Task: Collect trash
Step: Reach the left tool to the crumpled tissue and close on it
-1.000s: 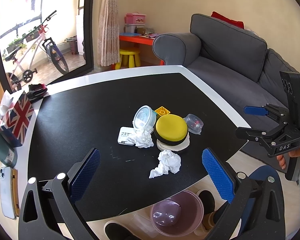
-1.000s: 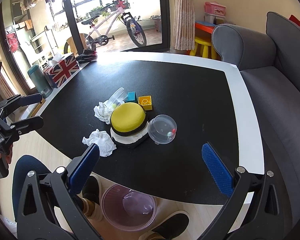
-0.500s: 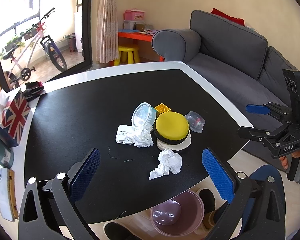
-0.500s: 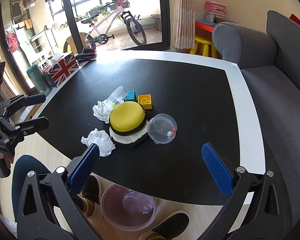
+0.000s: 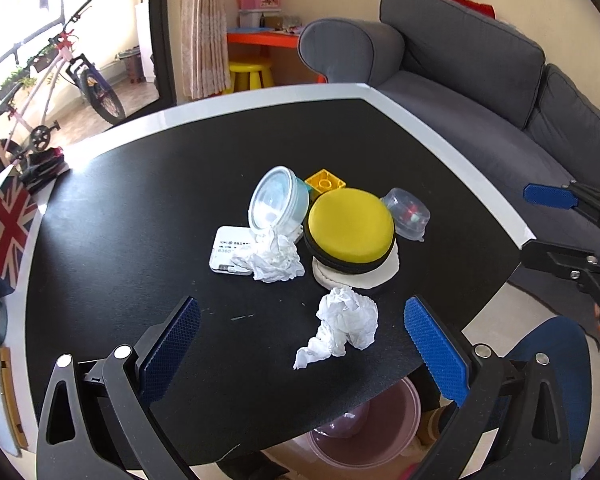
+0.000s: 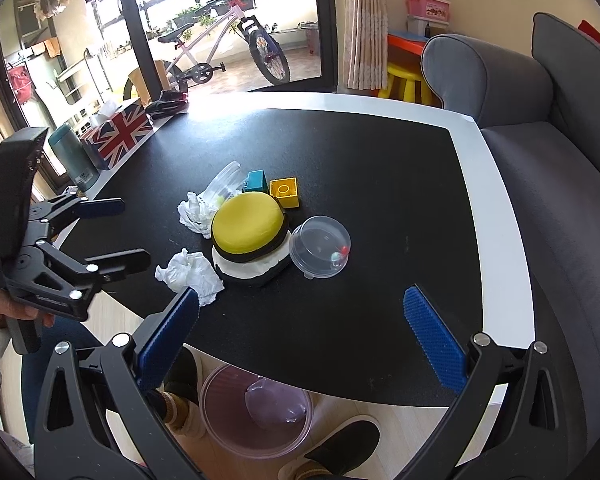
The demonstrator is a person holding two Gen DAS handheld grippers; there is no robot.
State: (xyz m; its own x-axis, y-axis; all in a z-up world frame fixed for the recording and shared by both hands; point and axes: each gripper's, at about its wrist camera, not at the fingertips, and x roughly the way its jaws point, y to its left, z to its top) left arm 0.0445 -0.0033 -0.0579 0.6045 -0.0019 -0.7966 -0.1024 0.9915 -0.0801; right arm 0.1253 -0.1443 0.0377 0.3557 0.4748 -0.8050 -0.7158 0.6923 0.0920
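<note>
A crumpled white tissue (image 5: 346, 322) (image 6: 192, 274) lies near the front edge of the black table (image 5: 140, 208) (image 6: 380, 184). A second crumpled tissue (image 5: 274, 256) (image 6: 194, 212) rests against a tipped clear container (image 5: 278, 202). My left gripper (image 5: 300, 340) (image 6: 114, 232) is open, with the near tissue lying between its blue pads and a little ahead of them. My right gripper (image 6: 300, 322) (image 5: 540, 220) is open and empty over the table's front edge. A pink bin (image 5: 364, 424) (image 6: 256, 410) stands on the floor under that edge.
A yellow round case (image 5: 350, 228) (image 6: 248, 226) sits on a white pad, beside a clear lidded cup (image 6: 320, 246), a yellow brick (image 6: 285, 191), a teal brick (image 6: 257, 181) and a white card (image 5: 230, 250). A Union Jack tissue box (image 6: 118, 134) and grey sofa (image 5: 480, 80) flank the table.
My left gripper has moved forward and down toward the near tissue, which now looks larger between its pads. The right gripper has hardly moved. Both stayed open.
</note>
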